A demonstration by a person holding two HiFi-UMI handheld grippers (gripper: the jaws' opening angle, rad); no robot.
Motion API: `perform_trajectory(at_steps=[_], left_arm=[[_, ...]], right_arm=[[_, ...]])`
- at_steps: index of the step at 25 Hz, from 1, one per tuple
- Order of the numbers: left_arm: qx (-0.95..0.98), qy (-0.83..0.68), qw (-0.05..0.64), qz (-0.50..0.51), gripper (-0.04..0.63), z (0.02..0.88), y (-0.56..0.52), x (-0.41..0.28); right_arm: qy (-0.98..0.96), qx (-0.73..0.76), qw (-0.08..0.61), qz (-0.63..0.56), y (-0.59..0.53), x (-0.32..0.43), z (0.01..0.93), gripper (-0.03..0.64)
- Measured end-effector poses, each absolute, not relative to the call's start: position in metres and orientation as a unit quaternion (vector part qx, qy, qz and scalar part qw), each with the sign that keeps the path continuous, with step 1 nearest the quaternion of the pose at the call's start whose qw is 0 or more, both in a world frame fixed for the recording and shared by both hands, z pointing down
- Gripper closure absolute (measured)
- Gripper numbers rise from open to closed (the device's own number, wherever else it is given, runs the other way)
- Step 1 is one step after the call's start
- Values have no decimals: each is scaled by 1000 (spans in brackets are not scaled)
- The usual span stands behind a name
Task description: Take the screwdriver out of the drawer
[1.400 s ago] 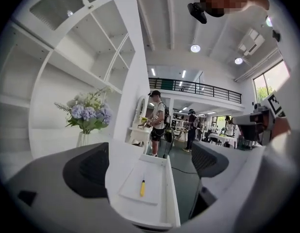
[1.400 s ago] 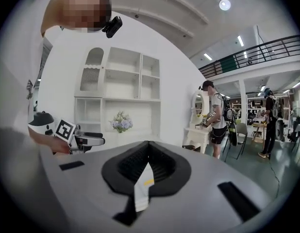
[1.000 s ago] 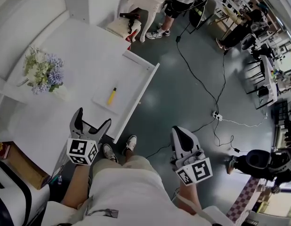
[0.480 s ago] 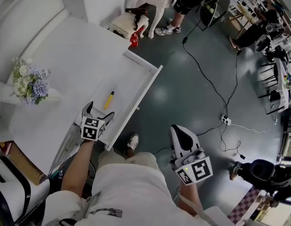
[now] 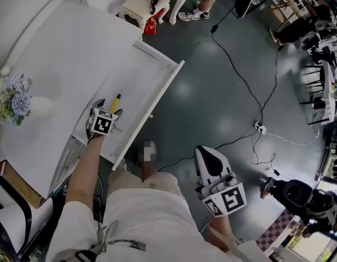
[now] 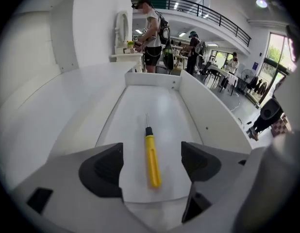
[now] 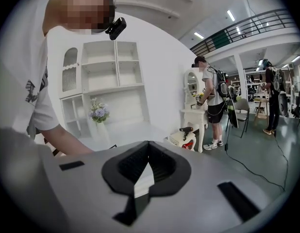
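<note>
Screwdriver (image 6: 152, 159) midway between drawer (image 6: 209, 114) walls

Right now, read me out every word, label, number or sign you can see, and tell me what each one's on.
No readable text anywhere.
Marker cube on the left gripper: black-and-white square pattern, no letters or digits.
Marker cube on the right gripper: the same kind of pattern.
Yellow screwdriver: no print visible.
Small blue panel across the hall: too small to read.

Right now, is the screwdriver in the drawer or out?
In. The screwdriver lies flat on the drawer floor, not lifted.
</note>
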State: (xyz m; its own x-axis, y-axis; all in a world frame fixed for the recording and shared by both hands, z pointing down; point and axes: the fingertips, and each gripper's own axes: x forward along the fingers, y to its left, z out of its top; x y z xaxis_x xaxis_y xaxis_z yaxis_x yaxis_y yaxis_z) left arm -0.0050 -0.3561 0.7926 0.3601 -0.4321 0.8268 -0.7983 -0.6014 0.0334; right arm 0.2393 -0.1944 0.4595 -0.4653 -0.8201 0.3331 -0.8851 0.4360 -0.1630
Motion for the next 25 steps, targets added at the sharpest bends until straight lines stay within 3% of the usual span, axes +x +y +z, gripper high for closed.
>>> perform_trajectory(at_steps=[10,15,20,25], left_arm=[[786,-339,238,458,321,814,-375,7],[779,-302,233,497,427,831,-365,5],[775,-308,254,490,488,833,-373,0],[778,-312,246,487,508,832,-370,-7]], right_arm=[[-836,502,113,189,-196,227,484,607],[-842,487,129,193,-197,212,487,607],[-848,473,137,194,-206,192,492,607],[-858,458,143,184,-210,167,489,608]])
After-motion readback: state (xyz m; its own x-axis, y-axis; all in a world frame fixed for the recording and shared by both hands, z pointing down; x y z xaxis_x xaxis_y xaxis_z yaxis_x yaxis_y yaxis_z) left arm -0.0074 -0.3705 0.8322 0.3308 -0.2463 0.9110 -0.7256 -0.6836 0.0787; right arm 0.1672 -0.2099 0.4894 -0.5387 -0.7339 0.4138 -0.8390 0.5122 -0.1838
